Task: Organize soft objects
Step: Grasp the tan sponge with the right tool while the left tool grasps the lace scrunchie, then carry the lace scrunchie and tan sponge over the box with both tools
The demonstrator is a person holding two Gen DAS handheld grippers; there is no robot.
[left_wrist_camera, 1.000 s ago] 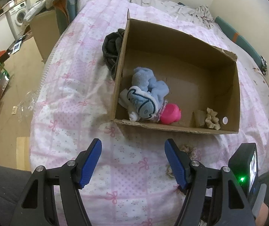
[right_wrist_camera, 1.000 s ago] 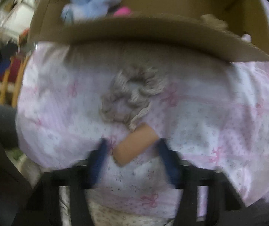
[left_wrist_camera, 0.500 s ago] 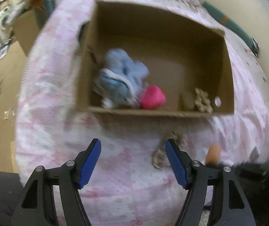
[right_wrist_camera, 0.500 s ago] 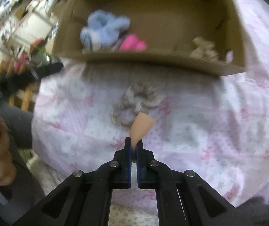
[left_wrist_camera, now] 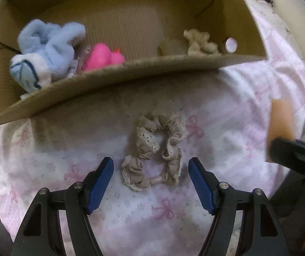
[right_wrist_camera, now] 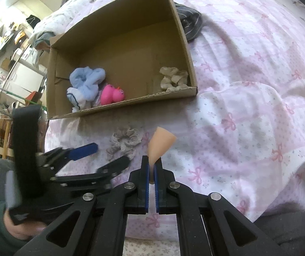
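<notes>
Left wrist view: left tongs (left_wrist_camera: 151,170) spread wide, straddling beige scrunchie (left_wrist_camera: 154,152) on bed (left_wrist_camera: 248,111) just beside cardboard box (left_wrist_camera: 131,72) front wall. Right tongs (right_wrist_camera: 151,171) clamped on peach sponge wedge (right_wrist_camera: 159,144), near scrunchie.

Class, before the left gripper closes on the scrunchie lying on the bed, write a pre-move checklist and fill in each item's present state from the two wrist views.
1. Left gripper open: ok.
2. Beige scrunchie lies between its blue fingers: ok.
3. Fingers low enough to pinch fabric: cannot tell.
4. Right gripper shut on the peach sponge, off to the side of the scrunchie: ok.
5. Cardboard box has bare floor between the blue plush and the beige item: ok.
6. Scrunchie free of the bedsheet: cannot tell.
</notes>
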